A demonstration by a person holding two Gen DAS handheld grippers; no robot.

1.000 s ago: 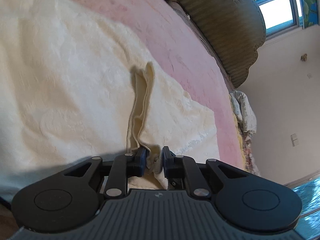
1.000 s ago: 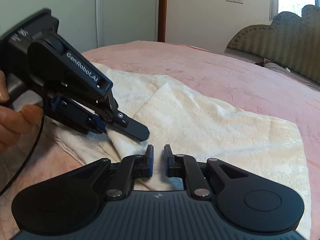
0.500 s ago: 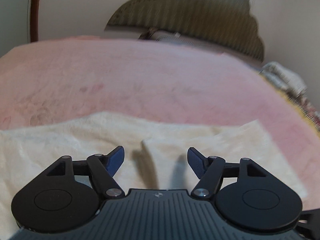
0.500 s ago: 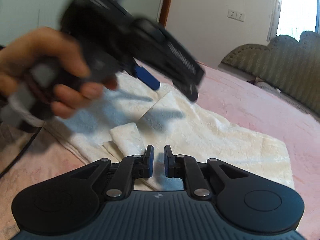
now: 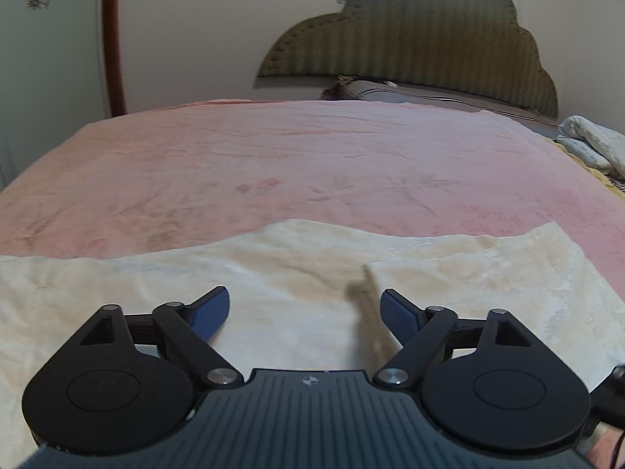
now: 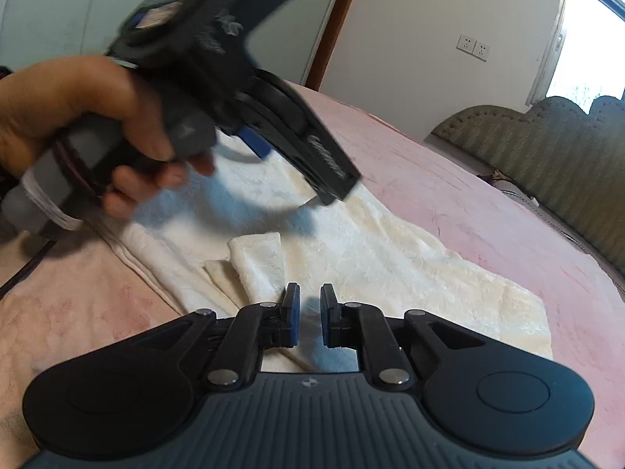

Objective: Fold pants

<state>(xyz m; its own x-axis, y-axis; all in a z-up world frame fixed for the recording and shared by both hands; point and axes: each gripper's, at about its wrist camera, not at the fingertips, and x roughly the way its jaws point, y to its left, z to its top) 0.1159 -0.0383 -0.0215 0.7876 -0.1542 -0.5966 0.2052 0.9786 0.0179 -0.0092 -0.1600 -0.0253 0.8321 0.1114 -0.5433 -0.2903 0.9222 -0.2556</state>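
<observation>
The cream pants (image 5: 297, 269) lie flat on the pink bed, with a folded-over edge (image 5: 371, 301) standing up between my left gripper's fingers. My left gripper (image 5: 304, 310) is open and empty, hovering just above the cloth. In the right wrist view the pants (image 6: 390, 258) spread ahead, with a small folded flap (image 6: 258, 262) near the front. My right gripper (image 6: 309, 314) has its jaws nearly together with a narrow gap and nothing between them. The left gripper (image 6: 312, 156) shows there too, blurred, held in a hand above the pants.
The pink blanket (image 5: 312, 164) covers the bed. A green padded headboard (image 5: 410, 39) stands at the far end. A folded white cloth (image 5: 593, 144) lies at the right edge. A wall and brown door frame (image 6: 340, 19) stand behind.
My left gripper let go of the pants edge, opened wide and lifted away, swinging to face the headboard. My right gripper stayed nearly closed and tilted up slightly.
</observation>
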